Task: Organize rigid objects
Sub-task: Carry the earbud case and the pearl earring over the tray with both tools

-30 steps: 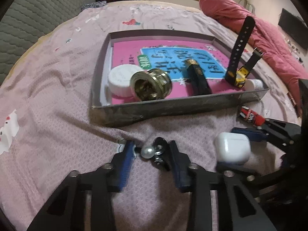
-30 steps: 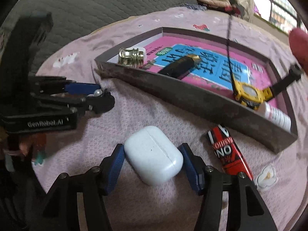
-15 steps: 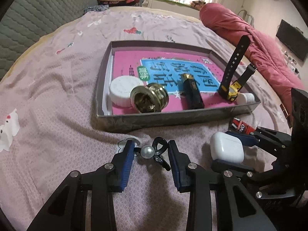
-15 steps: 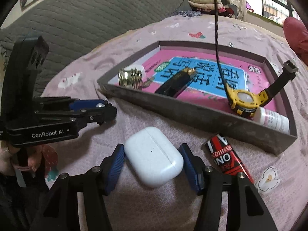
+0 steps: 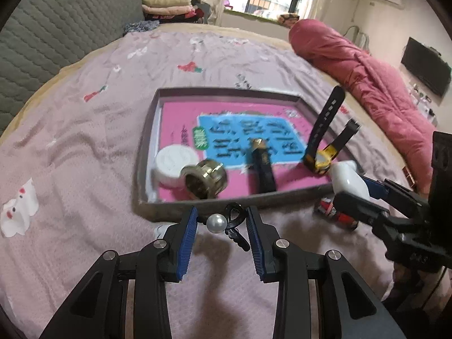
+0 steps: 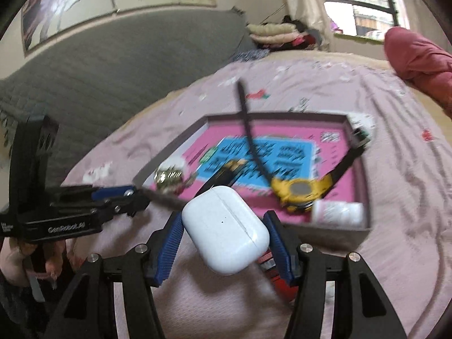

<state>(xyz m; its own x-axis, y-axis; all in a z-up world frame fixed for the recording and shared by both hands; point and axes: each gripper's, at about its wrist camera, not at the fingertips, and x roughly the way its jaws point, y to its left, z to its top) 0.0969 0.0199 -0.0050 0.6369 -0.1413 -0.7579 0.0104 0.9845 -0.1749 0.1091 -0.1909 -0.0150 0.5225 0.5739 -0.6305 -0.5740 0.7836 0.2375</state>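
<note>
You have the pink-lilac bedspread [image 5: 84, 147] under everything; a rolled red quilt [image 5: 367, 84] lies along it toward two o'clock in the left wrist view; the shallow grey tray [image 5: 147, 152] with its pink and blue printed floor sits at the centre of that view; inside it, a yellow watch [image 5: 320, 161] with black straps standing up is at four o'clock of the tray floor, a round white jar [image 5: 173, 163] at eight o'clock, a brass fitting [image 5: 204, 179] touching the jar on its right, a black and gold tube [image 5: 264, 169] near six o'clock, and a small white bottle [image 6: 337, 212] just beside the watch in the near right corner; your right gripper [image 6: 224, 234] is clamped on the white earbud case [image 6: 226, 231], both blue pads pressing its sides, the case lifted off the bedspread and just short of the tray's near wall; your left gripper [image 5: 221, 223] is closed on a black hair clip with a pearl [image 5: 226, 221], held clear of the bedspread just before the tray's near wall; a red tube [image 5: 336, 214] lies on the bedspread outside the tray at four o'clock, partly hidden by the right gripper.
</note>
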